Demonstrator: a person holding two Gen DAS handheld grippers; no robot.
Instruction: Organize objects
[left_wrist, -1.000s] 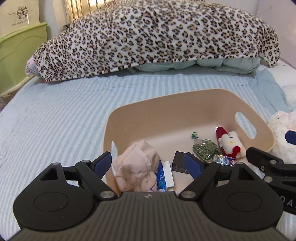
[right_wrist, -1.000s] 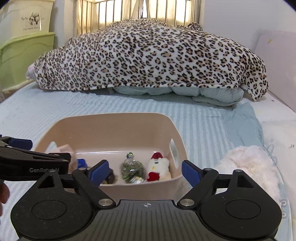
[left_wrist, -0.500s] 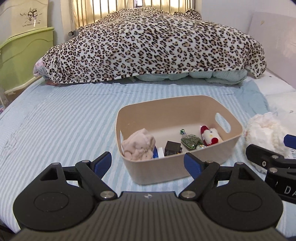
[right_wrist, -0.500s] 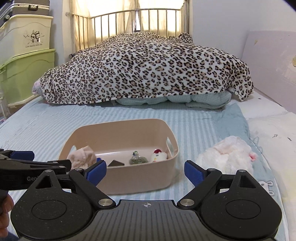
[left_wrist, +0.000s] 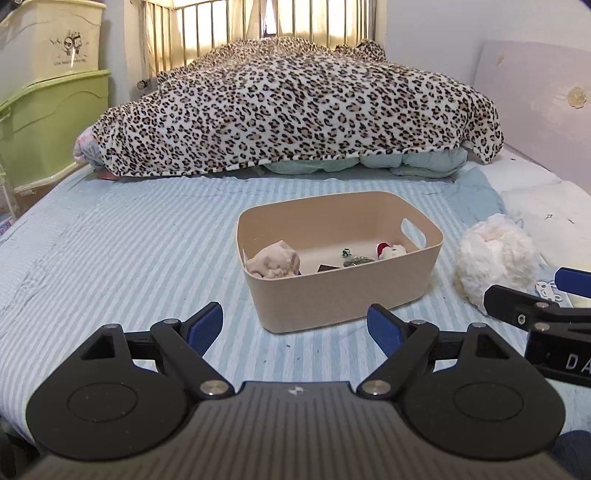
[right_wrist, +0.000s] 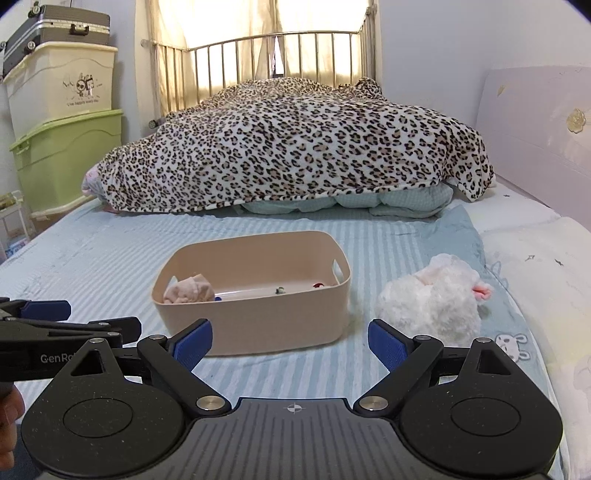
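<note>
The white plush toy (right_wrist: 430, 301) is the one thing lying loose on the striped bed sheet (right_wrist: 110, 258), just to the right of the beige bin (right_wrist: 255, 325) and apart from it, with a strip of sheet showing between the two. Its pink bit points off to the right, so its long side runs roughly across the bed, not toward the grippers. Inside the bin there is a pinkish soft toy (left_wrist: 273, 259) at the left end, a small dark box (left_wrist: 327, 268), a greenish packet (left_wrist: 356, 260) and a little red and white doll (left_wrist: 391, 252) at the right end near the handle slot.

The right gripper (right_wrist: 290, 341) is empty, its blue pads spread wide, low over the sheet in front of the bin. The plush sits ahead and to its right, past the right pad. The left gripper (left_wrist: 295, 326) is empty too, jaws wide apart, facing the bin's near left corner; the plush is well off on its far right. So the right hand is plainly the nearer one, and I'd guess it would need to swing right and forward to close across the toy's short side, then carry it left over the bin's rim

Behind all this lie a leopard-print blanket (right_wrist: 295, 144) and stacked storage boxes (right_wrist: 62, 122) by the wall
</note>
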